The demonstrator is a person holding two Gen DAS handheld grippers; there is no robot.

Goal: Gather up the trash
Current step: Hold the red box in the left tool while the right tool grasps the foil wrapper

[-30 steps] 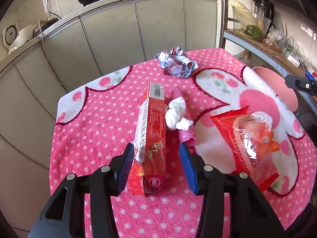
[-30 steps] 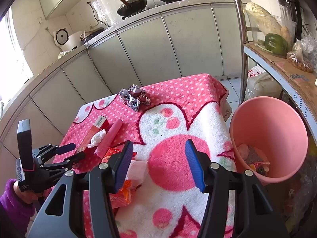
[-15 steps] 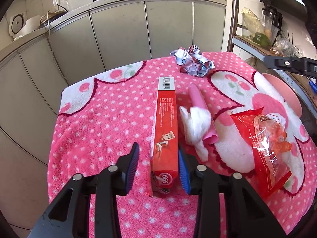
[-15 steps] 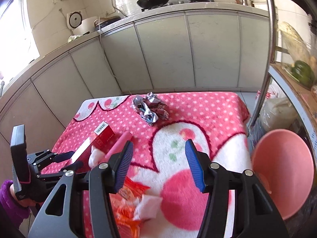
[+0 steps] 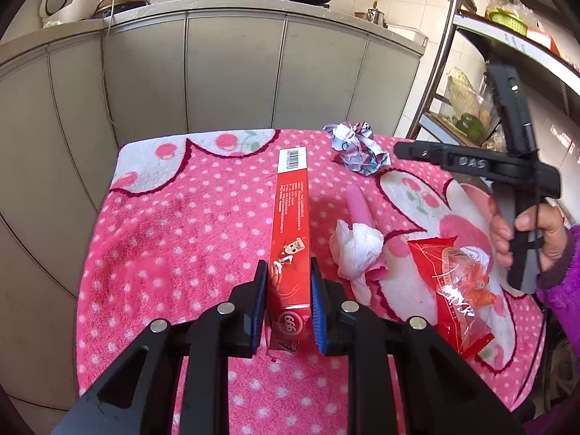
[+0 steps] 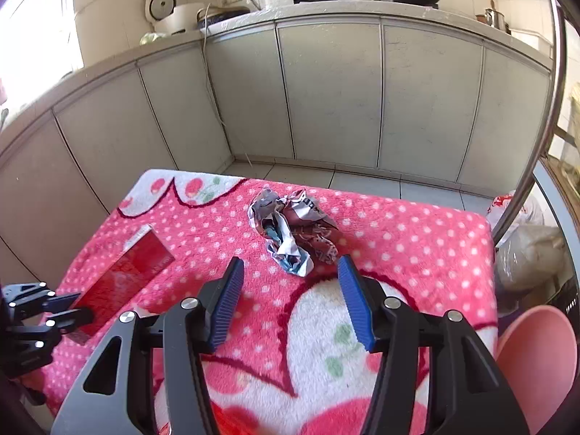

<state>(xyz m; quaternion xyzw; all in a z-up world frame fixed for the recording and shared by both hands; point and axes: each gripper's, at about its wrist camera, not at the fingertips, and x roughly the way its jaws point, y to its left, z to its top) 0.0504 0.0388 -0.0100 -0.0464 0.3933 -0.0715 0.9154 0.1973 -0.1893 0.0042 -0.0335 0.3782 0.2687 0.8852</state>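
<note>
A long red box (image 5: 291,224) lies on the pink spotted cloth (image 5: 181,239). My left gripper (image 5: 288,290) is shut on its near end; the box also shows in the right wrist view (image 6: 127,275). To its right lie a pink tube (image 5: 357,204) with a white tissue wad (image 5: 357,246) on it, and a red snack wrapper (image 5: 453,282). A crumpled paper ball (image 5: 359,148) sits at the far side. My right gripper (image 6: 291,290) is open and empty, just short of the paper ball (image 6: 293,232).
A pink bin (image 6: 536,359) stands below the table's right edge. A metal rack with shelves (image 5: 471,83) stands at the right. Grey cabinet fronts (image 6: 326,94) run behind the table. A plastic bag (image 6: 525,250) lies on the floor by the rack.
My left gripper has closed from open around the red box to gripping it. My right gripper has swung from the pink bin side toward the crumpled paper ball.
</note>
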